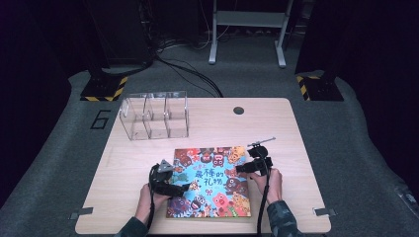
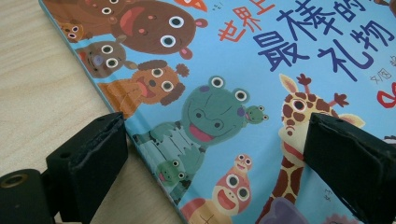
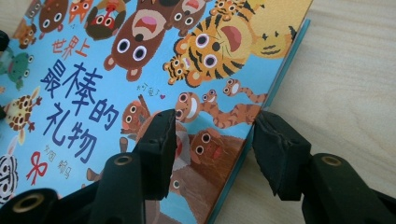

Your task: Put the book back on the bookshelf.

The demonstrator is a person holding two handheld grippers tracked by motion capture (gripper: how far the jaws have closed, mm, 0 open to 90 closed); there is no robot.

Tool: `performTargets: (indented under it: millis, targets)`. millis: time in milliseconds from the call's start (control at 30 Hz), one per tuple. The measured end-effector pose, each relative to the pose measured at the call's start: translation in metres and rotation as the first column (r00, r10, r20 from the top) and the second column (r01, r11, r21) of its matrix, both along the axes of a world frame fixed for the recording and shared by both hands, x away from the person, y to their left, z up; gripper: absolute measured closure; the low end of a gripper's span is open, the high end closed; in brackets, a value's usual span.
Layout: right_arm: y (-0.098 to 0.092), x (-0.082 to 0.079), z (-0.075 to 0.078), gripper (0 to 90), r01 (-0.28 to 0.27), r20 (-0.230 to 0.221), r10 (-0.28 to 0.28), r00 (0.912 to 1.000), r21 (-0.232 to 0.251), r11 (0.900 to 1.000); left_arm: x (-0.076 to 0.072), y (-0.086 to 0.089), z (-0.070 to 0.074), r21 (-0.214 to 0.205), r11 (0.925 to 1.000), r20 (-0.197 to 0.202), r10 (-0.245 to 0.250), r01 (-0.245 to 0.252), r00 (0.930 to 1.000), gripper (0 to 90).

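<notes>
High view: book (image 1: 212, 182) lies flat on counter (image 1: 276, 128), front centre; left tool (image 1: 187, 187) at its left edge, right tool (image 1: 238, 169) at its right edge. Clear organiser (image 1: 154, 114) sits back left.

Left tool view: jaws wide, straddling book's (image 2: 224, 93) edge, no grip.

Right tool view: jaws narrower, straddling book's (image 3: 140, 70) edge; can't tell if pressing.

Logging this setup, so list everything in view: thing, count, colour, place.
picture book: one, blue cover with cartoon animals, lying flat at the table's near middle
clear organiser: one, transparent with three compartments, far left of the table
table: one, light wood
stand bases: two, black with yellow stripes, on the floor behind
left gripper: one, black, jaws astride the book's left edge
right gripper: one, black, jaws astride the book's right edge
</notes>
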State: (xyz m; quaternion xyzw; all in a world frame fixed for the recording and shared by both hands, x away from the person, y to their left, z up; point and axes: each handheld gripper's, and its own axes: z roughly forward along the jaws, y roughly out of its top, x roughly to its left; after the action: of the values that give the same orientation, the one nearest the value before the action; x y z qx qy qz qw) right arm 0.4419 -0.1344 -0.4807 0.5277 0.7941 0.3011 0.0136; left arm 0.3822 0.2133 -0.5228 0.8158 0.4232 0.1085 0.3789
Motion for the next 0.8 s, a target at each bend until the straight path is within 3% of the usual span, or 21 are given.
performTargets:
  millis: [167,500,633,733,800]
  targets:
    - [0.001,-0.002,0.006,48.8,-0.004,0.012,0.004,0.9999,0.002,1.0000,0.000,0.000,0.000,-0.032,0.9994,-0.010,0.014,-0.014,0.9999,6.6]
    - [-0.001,-0.004,0.017,49.4,-0.005,0.031,0.004,0.9995,0.037,0.9993,0.003,0.003,0.002,-0.043,0.9991,-0.017,-0.006,0.005,0.9998,6.8]
    - [-0.002,-0.005,0.020,49.4,-0.012,0.039,0.011,0.9992,0.041,0.9991,0.002,0.009,0.006,0.019,0.9998,0.005,0.005,-0.005,1.0000,7.0]
    - [-0.003,-0.005,0.022,49.5,-0.009,0.040,0.007,0.9992,0.050,0.9987,0.001,0.019,0.008,0.035,0.9984,0.007,0.044,-0.044,0.9990,7.0]
    - [-0.002,-0.005,0.023,49.5,-0.010,0.043,0.008,0.9991,0.050,0.9987,0.001,0.025,0.009,0.071,0.9951,0.013,0.068,-0.068,0.9976,7.4]
